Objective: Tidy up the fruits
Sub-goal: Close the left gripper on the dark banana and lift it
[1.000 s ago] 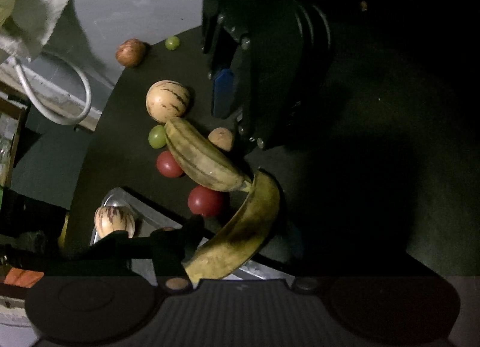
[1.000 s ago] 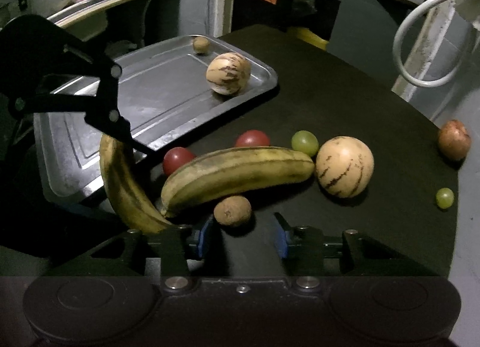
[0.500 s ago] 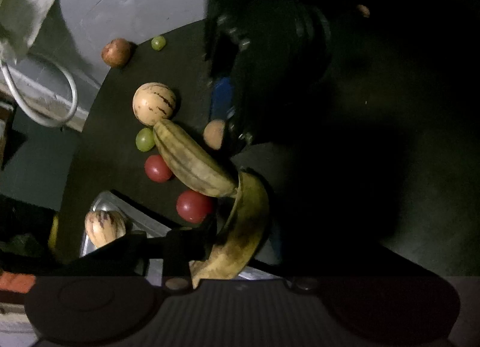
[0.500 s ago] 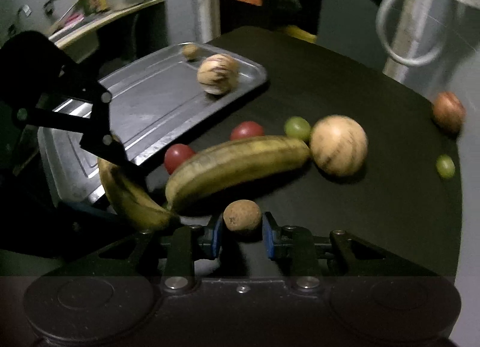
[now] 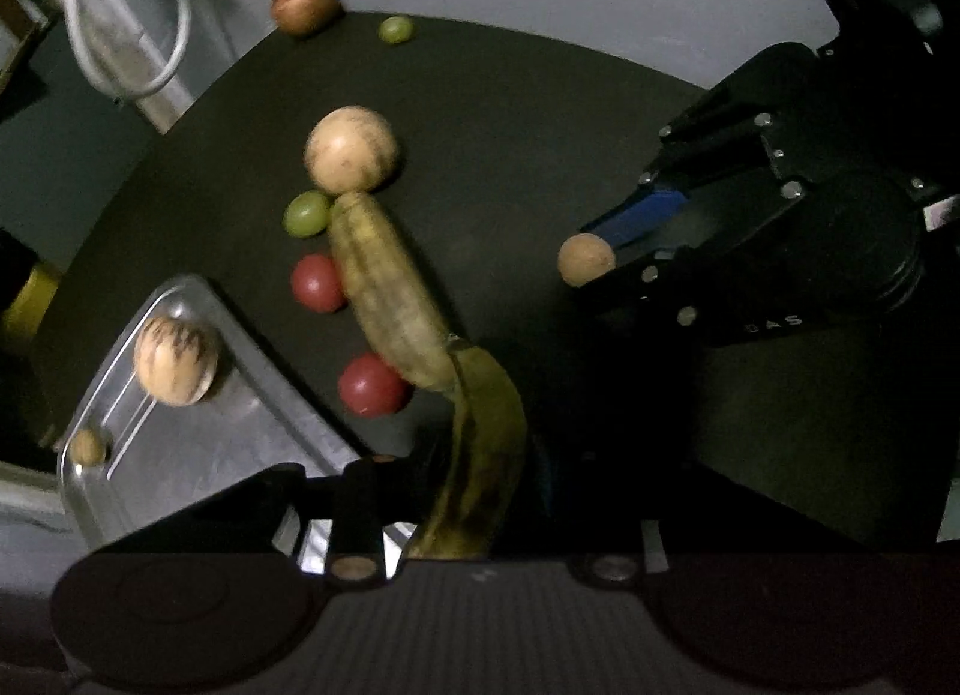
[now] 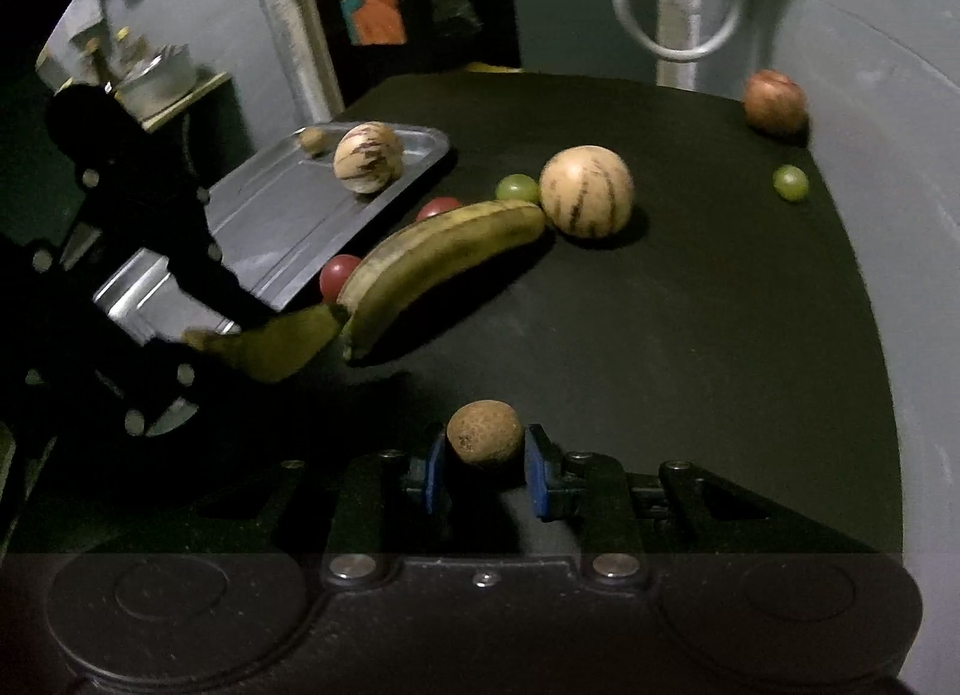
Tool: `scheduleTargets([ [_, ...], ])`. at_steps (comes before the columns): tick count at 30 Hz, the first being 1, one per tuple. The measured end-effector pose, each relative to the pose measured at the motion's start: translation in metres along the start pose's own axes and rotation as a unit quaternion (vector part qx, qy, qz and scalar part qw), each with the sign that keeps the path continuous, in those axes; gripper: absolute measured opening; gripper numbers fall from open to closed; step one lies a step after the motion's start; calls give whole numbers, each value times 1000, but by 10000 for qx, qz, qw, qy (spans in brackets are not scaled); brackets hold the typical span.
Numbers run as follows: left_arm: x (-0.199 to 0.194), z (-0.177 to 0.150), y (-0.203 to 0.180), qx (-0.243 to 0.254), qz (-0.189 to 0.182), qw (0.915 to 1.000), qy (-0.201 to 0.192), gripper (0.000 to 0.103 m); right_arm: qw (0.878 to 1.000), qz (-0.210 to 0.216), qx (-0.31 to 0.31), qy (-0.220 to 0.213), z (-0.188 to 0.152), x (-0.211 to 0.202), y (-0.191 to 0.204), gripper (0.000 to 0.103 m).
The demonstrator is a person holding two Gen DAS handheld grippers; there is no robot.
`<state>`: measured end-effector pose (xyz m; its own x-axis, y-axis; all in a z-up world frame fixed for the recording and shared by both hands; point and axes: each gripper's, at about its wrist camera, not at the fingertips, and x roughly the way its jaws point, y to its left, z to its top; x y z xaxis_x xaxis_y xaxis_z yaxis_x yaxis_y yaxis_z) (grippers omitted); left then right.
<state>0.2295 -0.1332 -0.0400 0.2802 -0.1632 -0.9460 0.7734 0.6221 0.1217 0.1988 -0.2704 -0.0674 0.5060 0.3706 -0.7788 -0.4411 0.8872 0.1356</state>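
While both tongs have fruit in them, the job now looks like carrying each piece over to the metal tray point(image 6: 264, 203) without dropping it.

The right tongs point(image 6: 485, 470) are squeezed shut on a small brown round fruit point(image 6: 483, 432), with a blue pad on each side of it, at the near edge of the black desk point(image 6: 690, 335). The left tongs point(image 5: 462, 527) are closing on one end of the dark banana point(image 5: 480, 455), and that end sits between them. Its other end points toward the second banana point(image 6: 444, 251), which lies on the desk; I cannot tell if the two touch.

To do it well, I think the right hand should keep a soft, steady squeeze, because a round fruit can pop out. The banana is long and is held by one end, so it may swing or slip; a slow carry should help. The tray lies at the far left of the desk, with a striped melon point(image 6: 366, 158) and a little brown fruit point(image 6: 312, 141) already on it, so there is bare room to set things down.

A second ago the small brown fruit lay on the desk beside the second banana, with the right tongs wide around it. Now it is gripped and well away from that banana. The left tongs stood wider then, and the dark banana rested over the tray's edge.
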Motion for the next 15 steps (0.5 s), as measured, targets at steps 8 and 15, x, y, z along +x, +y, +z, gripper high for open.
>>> scheduleTargets([
  [8, 13, 13, -23, 132, -547, 9983, 147, 33, 9977, -333, 573, -137, -31, -23, -4, 29],
  [15, 25, 12, -30, 205, -533, 9983, 113, 33, 9955, -506, 776, -175, -46, -31, -7, 29],
])
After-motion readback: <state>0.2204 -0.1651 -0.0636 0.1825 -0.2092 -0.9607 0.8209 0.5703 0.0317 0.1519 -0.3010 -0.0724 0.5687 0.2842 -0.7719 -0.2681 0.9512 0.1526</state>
